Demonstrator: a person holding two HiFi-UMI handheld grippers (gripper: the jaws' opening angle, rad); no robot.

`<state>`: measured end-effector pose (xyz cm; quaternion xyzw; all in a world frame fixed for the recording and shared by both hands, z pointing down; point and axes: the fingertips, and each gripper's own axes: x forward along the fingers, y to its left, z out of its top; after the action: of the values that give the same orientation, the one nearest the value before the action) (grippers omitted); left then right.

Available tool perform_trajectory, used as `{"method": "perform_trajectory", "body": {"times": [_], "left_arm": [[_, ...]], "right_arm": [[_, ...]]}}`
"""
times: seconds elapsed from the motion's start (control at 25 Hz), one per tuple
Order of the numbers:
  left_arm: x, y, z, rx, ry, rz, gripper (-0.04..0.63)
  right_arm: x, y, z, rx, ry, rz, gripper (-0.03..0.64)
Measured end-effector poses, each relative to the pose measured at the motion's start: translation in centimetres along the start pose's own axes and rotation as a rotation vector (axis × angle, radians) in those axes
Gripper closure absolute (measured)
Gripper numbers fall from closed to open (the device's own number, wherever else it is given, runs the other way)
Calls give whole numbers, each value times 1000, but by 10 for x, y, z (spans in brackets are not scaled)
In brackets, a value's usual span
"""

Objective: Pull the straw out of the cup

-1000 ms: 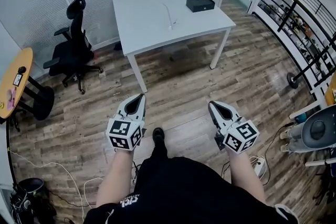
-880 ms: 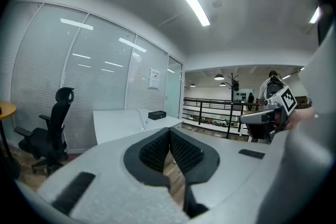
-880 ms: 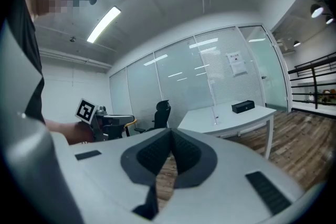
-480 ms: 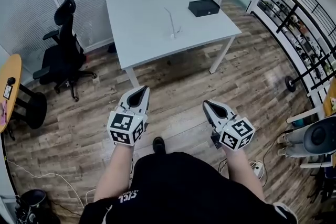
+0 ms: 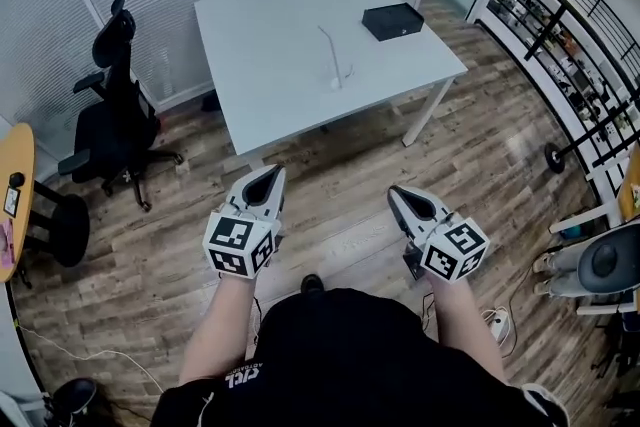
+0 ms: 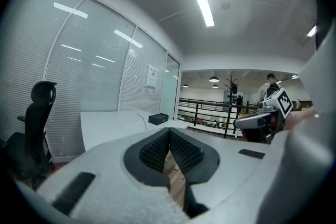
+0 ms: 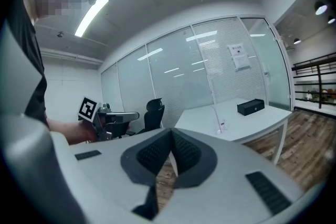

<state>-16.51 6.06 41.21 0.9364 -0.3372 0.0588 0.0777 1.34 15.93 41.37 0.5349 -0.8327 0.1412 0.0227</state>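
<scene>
**A:** Where is the straw?

**B:** The straw stands in the small cup, and its top rises well above the rim. The cup sits near the middle of the white counter, a little toward the right side.

**A:** Anything else on the counter?

**B:** A flat black box lies at the far right corner, well apart from the cup.

**A:** And the grippers?

**B:** Both are on the near side of the counter, over the wooden floor, well short of the cup. The left gripper is clenched, its ribbed pads meeting at the tips with nothing between them. The right gripper is clenched the same way and is also empty. Both point toward the counter.

**A:** Does either gripper view show the cup?

**B:** The right gripper view shows it, standing on the counter ahead and to the right of the closed tips. The left gripper view shows only a thin line of straw and the black box further off.

**A:** What is around the counter?

**B:** A black office chair stands to the left beside the blinds. A dark railing with shelves runs along the far right.
</scene>
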Motion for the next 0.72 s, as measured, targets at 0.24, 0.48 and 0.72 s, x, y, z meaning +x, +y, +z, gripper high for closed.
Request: {"method": "perform_trajectory", "body": {"times": [0.24, 0.48, 0.72], "left_arm": [[10, 22, 0, -5, 5, -8, 584], [24, 34, -13, -44, 27, -6, 584], [52, 55, -8, -46, 34, 19, 584]], "right_arm": [[26, 2, -4, 26, 21, 1, 611], [38, -11, -7, 37, 38, 0, 611], [69, -39, -2, 57, 44, 27, 611]]}}
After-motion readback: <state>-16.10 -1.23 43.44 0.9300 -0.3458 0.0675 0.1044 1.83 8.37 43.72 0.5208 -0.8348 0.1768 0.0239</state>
